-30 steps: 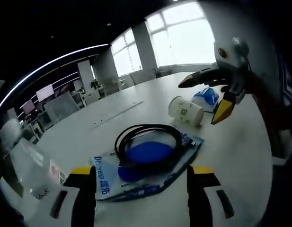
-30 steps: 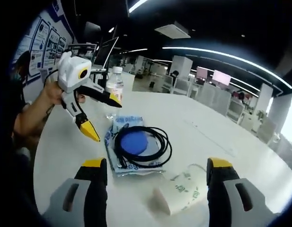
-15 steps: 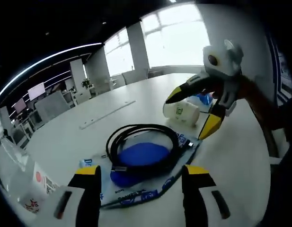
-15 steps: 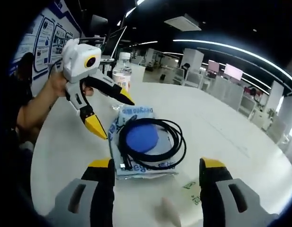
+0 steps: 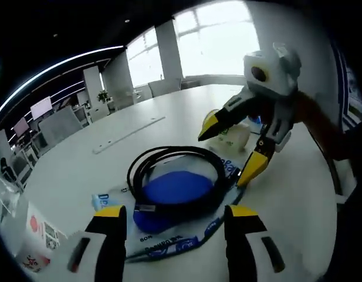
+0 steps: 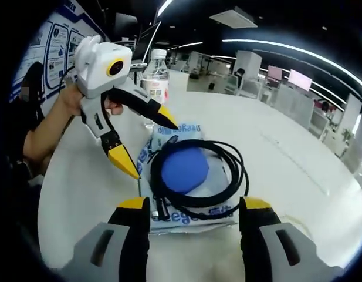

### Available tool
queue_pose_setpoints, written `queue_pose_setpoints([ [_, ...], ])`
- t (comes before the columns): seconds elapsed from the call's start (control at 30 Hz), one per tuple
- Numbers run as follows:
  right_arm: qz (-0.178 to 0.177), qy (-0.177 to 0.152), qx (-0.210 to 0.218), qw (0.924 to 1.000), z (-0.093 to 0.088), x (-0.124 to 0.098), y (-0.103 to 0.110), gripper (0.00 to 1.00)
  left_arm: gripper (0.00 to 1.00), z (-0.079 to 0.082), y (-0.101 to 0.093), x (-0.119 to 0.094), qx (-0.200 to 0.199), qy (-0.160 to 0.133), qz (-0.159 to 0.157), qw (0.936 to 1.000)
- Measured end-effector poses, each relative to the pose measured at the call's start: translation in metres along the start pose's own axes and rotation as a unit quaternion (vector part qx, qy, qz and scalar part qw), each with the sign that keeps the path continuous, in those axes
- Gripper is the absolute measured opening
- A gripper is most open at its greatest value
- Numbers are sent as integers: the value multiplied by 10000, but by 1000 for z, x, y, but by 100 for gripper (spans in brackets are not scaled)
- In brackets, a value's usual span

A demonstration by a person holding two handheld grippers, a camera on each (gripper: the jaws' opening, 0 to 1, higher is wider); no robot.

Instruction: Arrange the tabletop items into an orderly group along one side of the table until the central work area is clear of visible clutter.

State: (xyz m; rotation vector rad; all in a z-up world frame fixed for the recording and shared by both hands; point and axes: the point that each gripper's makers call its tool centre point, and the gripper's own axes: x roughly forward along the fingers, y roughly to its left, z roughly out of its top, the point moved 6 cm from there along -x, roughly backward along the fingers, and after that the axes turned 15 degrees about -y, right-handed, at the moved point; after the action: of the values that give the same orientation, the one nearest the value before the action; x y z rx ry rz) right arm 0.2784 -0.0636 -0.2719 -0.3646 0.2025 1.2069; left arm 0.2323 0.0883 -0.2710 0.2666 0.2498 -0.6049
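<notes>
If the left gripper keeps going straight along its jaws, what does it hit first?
Most likely the coiled black cable lying on the blue-printed bag, right ahead of the open left gripper. The right gripper lies beyond it, off to one side; depth is hard to judge.

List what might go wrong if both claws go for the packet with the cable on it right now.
1. The black cable coil lies loose on the blue-printed packet; pulling the packet may let it slide off or uncoil.
2. The left claw and right claw hang open over opposite edges of the packet; closing in together, they may collide.
3. The water bottle stands upright just behind the left claw; a backward sweep might tip it.
</notes>
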Motion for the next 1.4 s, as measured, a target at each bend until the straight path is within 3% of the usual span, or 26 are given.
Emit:
queue_pose_setpoints([
  [0.57,116,-11,236,9997,-4,9,2,56,67,-4,-16,9,-22,16,-177,9998],
  [0.63,109,-7,220,9997,-3,8,3,55,64,-4,-12,10,-19,-18,-154,9999],
  [0.7,122,-4,210,9997,-2,7,6,52,54,-2,-9,10,110,-54,-82,9999],
  [0.93,126,-59,374,9992,-3,6,7,49,47,-2,-23,9,286,-92,-258,9992],
  [1.2,142,28,368,9992,-4,7,4,48,61,-4,-18,4,370,62,33,9993],
  [1.4,165,48,376,9991,-5,8,4,48,61,-6,-11,14,118,67,-237,9996],
])
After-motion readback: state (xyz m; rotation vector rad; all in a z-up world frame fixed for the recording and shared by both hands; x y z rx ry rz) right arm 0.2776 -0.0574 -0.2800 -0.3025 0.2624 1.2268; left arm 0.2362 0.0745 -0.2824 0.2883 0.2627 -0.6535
